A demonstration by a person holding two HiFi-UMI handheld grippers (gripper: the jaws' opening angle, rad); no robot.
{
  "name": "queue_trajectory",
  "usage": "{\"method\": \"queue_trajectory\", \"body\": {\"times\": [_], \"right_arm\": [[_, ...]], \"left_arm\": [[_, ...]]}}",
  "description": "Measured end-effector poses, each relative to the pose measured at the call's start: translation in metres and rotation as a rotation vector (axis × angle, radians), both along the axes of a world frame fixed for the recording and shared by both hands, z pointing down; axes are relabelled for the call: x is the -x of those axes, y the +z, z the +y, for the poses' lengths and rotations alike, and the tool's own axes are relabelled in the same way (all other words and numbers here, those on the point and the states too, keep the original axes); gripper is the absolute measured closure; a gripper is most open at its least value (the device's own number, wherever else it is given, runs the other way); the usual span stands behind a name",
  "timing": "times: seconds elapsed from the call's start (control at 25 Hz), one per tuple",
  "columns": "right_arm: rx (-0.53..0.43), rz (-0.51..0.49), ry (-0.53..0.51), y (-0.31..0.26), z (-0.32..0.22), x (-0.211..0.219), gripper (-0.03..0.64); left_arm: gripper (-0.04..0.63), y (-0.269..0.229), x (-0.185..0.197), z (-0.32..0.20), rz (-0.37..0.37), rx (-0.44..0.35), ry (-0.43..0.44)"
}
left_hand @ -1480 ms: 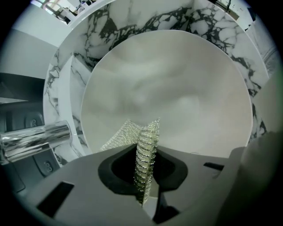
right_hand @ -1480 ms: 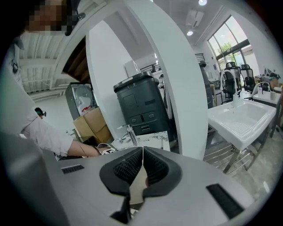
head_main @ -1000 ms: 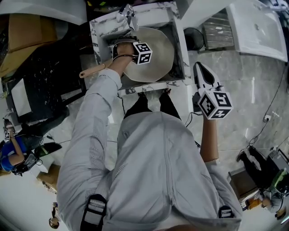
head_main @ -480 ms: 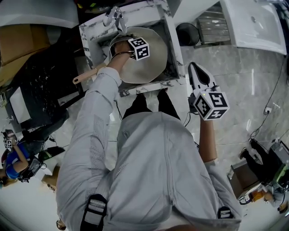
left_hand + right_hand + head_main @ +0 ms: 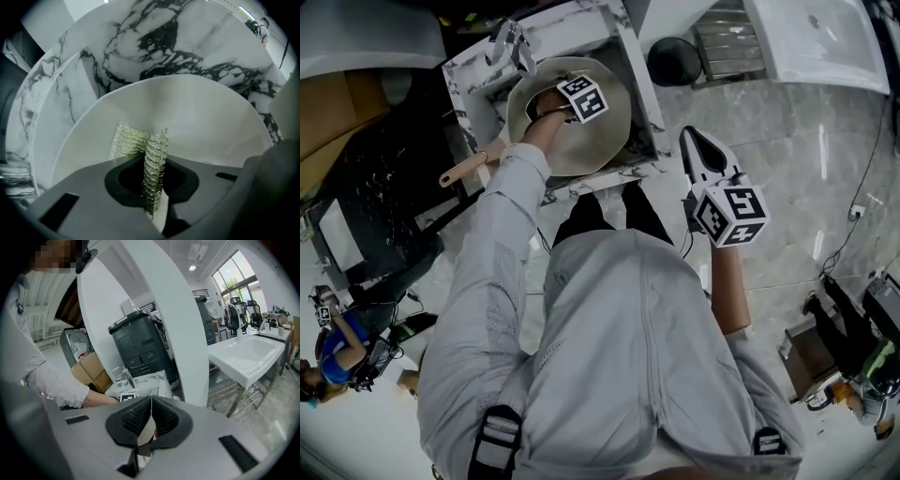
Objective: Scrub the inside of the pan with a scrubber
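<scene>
Down in the marble sink sits the pan, its pale inside facing up and its wooden handle sticking out over the sink's edge. Within the bowl of the pan is the scrubber, a strip of shiny mesh. The left claw is clamped on the strip, whose free end reaches toward the pan's inner wall; contact looks likely but is not certain. This reads as the scrubbing step itself, under way. The next move calls for pressing the mesh onto the surface and sweeping it round the bowl without losing the pinch. Well apart, over the floor, the right claw is closed on nothing and could steady the handle.
</scene>
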State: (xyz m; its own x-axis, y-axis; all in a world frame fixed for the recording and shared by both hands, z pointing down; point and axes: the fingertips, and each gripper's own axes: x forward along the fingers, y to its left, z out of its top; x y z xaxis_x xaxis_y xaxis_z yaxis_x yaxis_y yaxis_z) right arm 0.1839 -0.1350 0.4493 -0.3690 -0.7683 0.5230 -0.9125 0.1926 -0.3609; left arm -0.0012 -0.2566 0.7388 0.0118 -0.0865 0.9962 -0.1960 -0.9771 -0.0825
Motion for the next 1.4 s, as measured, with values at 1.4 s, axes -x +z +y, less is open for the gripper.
{"method": "queue_trajectory", "body": {"times": [1.4], "right_arm": [[-0.007,-0.067,-0.121,0.018,0.023,0.006,0.581]], "left_arm": [[0.531,-0.029,-0.042,0.163,0.211,0.682,0.059]]}}
